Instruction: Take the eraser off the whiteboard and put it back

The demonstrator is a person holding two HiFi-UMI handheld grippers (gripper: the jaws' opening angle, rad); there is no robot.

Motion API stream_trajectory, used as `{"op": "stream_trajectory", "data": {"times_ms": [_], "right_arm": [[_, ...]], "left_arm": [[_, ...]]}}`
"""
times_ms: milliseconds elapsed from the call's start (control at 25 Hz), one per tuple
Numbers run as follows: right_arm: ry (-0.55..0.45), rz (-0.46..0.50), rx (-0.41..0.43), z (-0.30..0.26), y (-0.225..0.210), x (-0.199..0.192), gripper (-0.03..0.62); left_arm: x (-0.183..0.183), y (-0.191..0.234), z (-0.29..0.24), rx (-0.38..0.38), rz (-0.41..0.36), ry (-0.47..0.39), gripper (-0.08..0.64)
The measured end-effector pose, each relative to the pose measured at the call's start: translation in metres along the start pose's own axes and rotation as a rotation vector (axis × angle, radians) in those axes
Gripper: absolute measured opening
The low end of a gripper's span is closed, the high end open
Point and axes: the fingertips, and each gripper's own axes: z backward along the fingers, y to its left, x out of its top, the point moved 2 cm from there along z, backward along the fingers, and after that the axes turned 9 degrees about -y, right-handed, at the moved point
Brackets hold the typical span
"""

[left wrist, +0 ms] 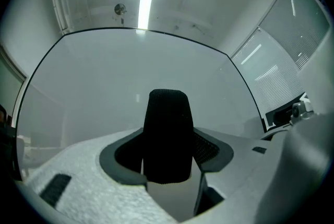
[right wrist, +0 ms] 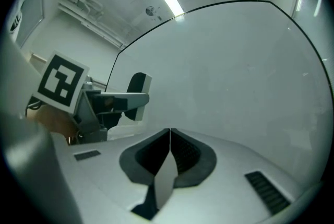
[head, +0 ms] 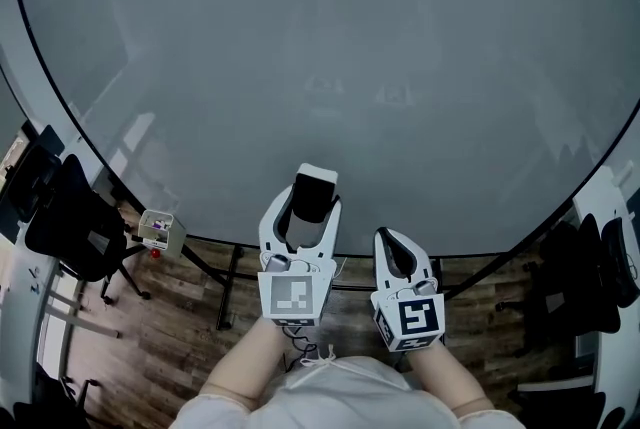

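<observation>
A big whiteboard (head: 330,67) fills the head view. My left gripper (head: 305,204) is raised in front of its lower part and is shut on the eraser (head: 313,192), a black felt block with a white back. In the left gripper view the felt side of the eraser (left wrist: 167,134) stands upright between the jaws of the left gripper (left wrist: 168,154). I cannot tell whether the eraser touches the board. My right gripper (head: 392,241) is beside it on the right, shut and empty. The right gripper view shows the right gripper (right wrist: 169,134) with its pads together, and the eraser (right wrist: 138,87) at left.
Black office chairs stand at the left (head: 70,222) and the right (head: 590,287) of the board. A small box on a stand (head: 160,230) is at the lower left. The board's black legs (head: 228,287) rest on a wooden floor (head: 170,347).
</observation>
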Motion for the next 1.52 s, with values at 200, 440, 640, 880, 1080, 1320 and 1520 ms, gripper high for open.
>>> {"op": "stream_trajectory", "data": {"times_ms": [200,440,640,880,1080,1320,1520], "right_arm": [[0.003,0.003,0.013,-0.003,0.002,-0.001,0.028],[0.0,0.005,0.018,-0.007,0.0,0.0,0.028],[0.005,0.0,0.015,-0.008,-0.003,-0.002,0.028],[0.009,-0.003,0.012,-0.008,-0.006,-0.004,0.028],[0.01,-0.005,0.013,-0.008,-0.008,-0.004,0.028],[0.012,0.041,0.016,-0.007,-0.006,-0.004,0.028],[0.016,-0.009,0.026,-0.007,-0.003,-0.007,0.028]], "left_arm": [[0.008,0.013,-0.02,0.017,-0.036,-0.032,0.265],[0.009,0.019,-0.034,0.037,-0.056,-0.027,0.265],[0.005,0.018,-0.042,0.048,-0.071,-0.008,0.265],[-0.003,0.021,-0.047,0.08,-0.083,0.011,0.265],[-0.003,0.021,-0.048,0.092,-0.093,-0.001,0.265],[0.0,0.019,-0.046,0.061,-0.068,-0.022,0.278],[0.017,0.014,-0.036,0.068,-0.056,-0.055,0.305]]}}
